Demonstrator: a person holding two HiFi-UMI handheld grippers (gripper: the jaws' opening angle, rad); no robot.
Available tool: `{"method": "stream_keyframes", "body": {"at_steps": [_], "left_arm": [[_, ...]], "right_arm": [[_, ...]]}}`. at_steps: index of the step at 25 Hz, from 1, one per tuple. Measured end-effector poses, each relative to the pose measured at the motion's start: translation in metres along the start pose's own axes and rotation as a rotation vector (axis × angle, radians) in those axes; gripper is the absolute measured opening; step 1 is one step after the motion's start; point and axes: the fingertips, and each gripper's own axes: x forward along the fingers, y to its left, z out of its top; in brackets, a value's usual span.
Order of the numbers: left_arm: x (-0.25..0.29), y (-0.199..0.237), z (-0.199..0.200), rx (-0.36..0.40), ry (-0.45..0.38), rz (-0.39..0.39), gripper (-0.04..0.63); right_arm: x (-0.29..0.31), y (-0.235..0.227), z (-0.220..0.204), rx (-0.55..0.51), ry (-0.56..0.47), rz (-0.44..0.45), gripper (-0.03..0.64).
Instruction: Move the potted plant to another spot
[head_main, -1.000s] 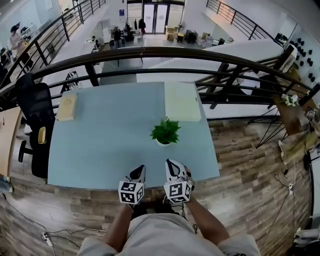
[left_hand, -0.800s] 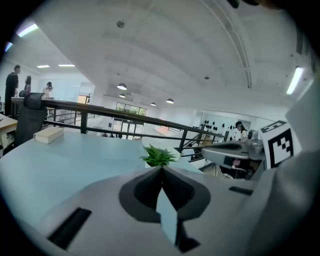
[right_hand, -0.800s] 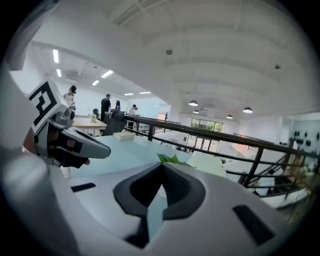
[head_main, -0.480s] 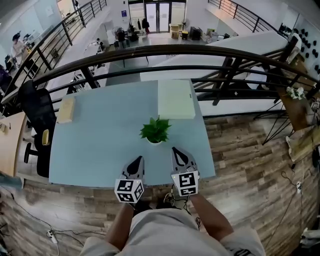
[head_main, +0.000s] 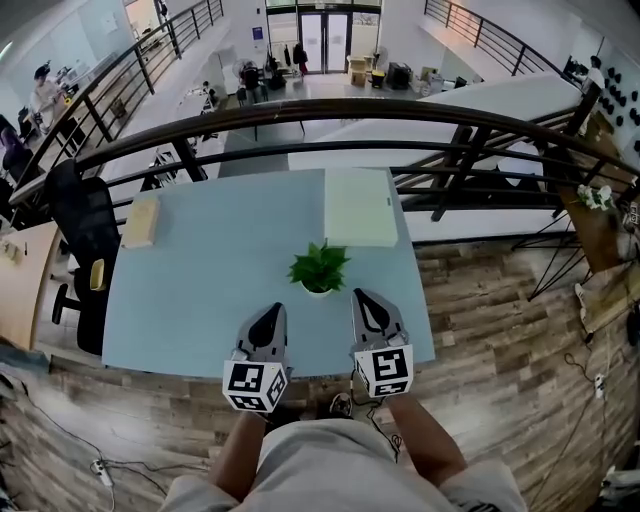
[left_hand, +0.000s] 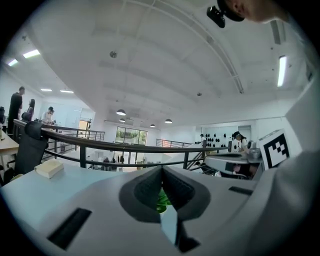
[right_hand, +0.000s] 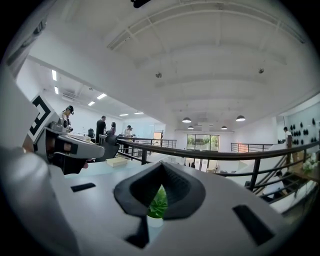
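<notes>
A small potted plant (head_main: 319, 268), green leaves in a white pot, stands on the pale blue table (head_main: 200, 290) right of its middle. My left gripper (head_main: 268, 316) hovers over the table's near edge, short of the plant and to its left, jaws shut and holding nothing. My right gripper (head_main: 366, 300) hovers just right of the pot, also shut and holding nothing. In the left gripper view the plant (left_hand: 161, 201) peeks through the gap under the closed tips (left_hand: 161, 170). The right gripper view shows leaves and pot (right_hand: 156, 209) below its closed tips (right_hand: 162, 167).
A tan box (head_main: 141, 220) lies at the table's far left and a flat pale pad (head_main: 359, 205) at its far right. A black chair (head_main: 85, 215) stands left of the table. A dark railing (head_main: 330, 110) runs behind the far edge. Wood floor surrounds.
Both grippers have risen and come forward over the table's near edge toward the plant. The plant has not moved on the table.
</notes>
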Motion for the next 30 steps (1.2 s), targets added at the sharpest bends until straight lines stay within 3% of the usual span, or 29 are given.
{"method": "stream_keyframes", "body": {"at_steps": [17,30], "left_arm": [[-0.007,0.013,0.012,0.040,-0.009,-0.030,0.011],[-0.004,0.006,0.007,0.028,0.001,-0.044,0.011]], "right_arm": [[0.004,0.017,0.031,-0.031,-0.068,-0.017,0.003],[0.000,0.011,0.028,-0.020,-0.063,-0.018,0.003]]}}
